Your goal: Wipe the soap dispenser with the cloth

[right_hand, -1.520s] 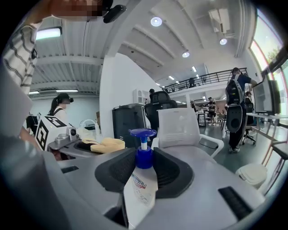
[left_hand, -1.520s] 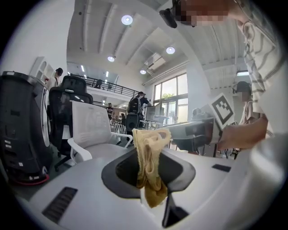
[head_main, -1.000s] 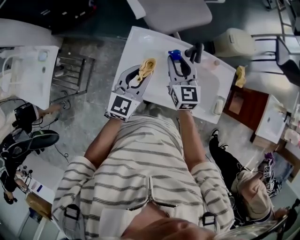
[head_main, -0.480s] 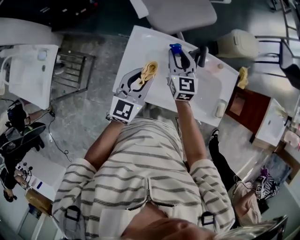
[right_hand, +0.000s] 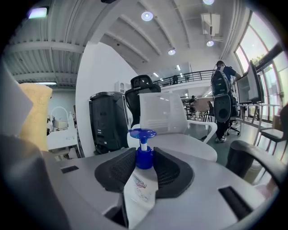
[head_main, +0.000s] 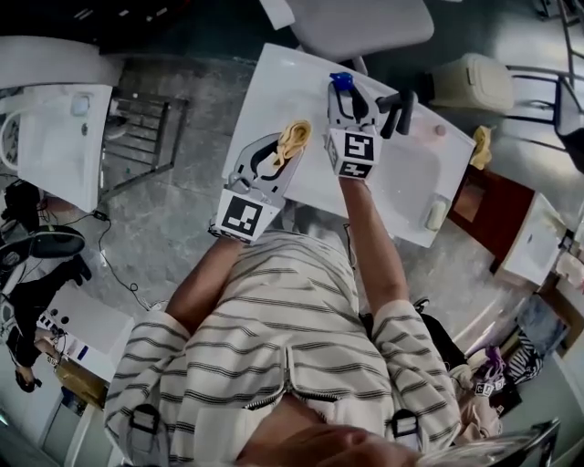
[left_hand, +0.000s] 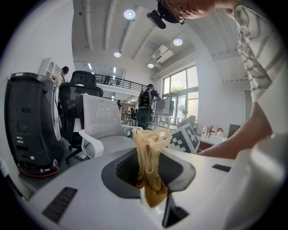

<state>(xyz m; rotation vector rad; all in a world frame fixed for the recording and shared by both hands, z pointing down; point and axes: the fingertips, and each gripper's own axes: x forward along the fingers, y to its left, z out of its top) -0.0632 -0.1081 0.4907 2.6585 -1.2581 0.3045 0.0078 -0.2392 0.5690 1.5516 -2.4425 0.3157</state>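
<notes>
My right gripper (head_main: 343,102) is shut on a soap dispenser (right_hand: 140,188), a white bottle with a blue pump top (head_main: 341,82); its pads clamp the blue collar and the bottle hangs between them. It is held over the white washbasin counter (head_main: 274,82). A bunched yellow cloth (left_hand: 150,166) is clamped in my left gripper (head_main: 285,150), just left of the right one. In the head view the cloth (head_main: 292,139) sticks out past the jaws. In the right gripper view the cloth (right_hand: 36,114) shows at the left edge.
A black faucet (head_main: 394,108) rises right of the dispenser over the basin (head_main: 411,173). A white soap dish (head_main: 436,215) and a second yellow cloth (head_main: 480,146) lie at the counter's right end. A white office chair (head_main: 356,23) stands behind the counter.
My right gripper with the dispenser has moved up the picture, farther over the counter toward the faucet. The left gripper with the cloth has hardly shifted.
</notes>
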